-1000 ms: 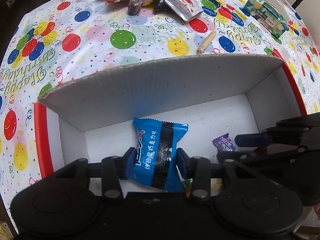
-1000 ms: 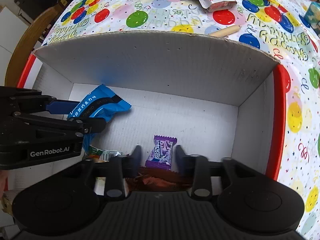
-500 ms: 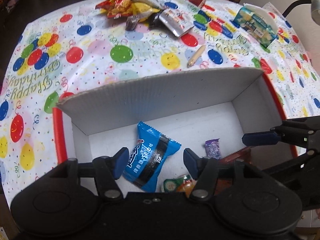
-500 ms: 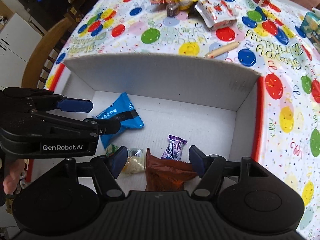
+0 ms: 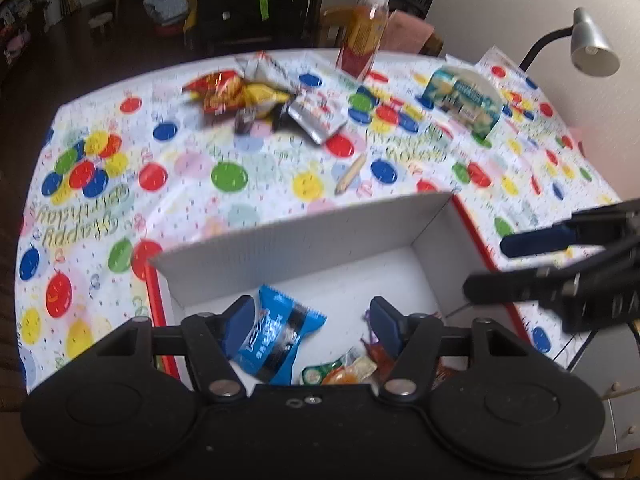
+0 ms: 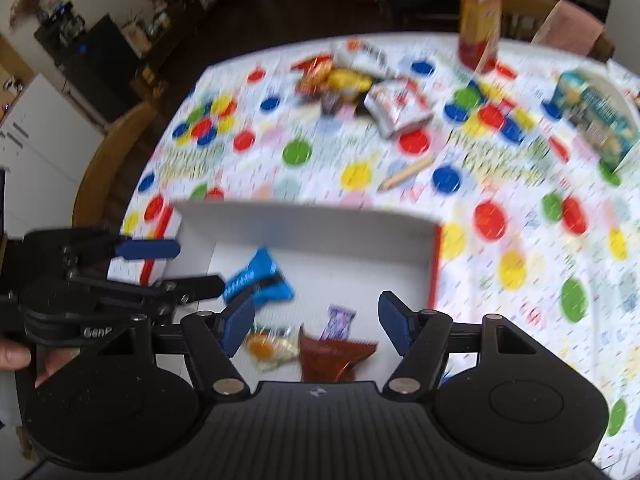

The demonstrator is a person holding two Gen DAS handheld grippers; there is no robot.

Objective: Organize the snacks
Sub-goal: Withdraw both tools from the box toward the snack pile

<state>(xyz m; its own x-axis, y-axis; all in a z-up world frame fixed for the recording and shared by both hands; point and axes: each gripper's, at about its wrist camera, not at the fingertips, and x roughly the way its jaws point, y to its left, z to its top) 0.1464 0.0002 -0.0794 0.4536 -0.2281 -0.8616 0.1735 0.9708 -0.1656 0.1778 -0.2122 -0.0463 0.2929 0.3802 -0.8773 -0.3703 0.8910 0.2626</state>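
Party cloth, a lamp and a cluttered room behind

The counter (image 5: 248, 208) wears a white balloon-print birthday cloth, and a wooden pencil (image 5: 350, 173) lies on it. At its far edge stands a bottle of orange drink (image 6: 479, 16). A grey gooseneck lamp (image 5: 591, 44) leans in from the right wall. Wooden chairs (image 6: 108, 164) ring the counter, and a dark chair (image 5: 252, 4) sits beyond, with blurred shelves (image 6: 100, 52) behind.
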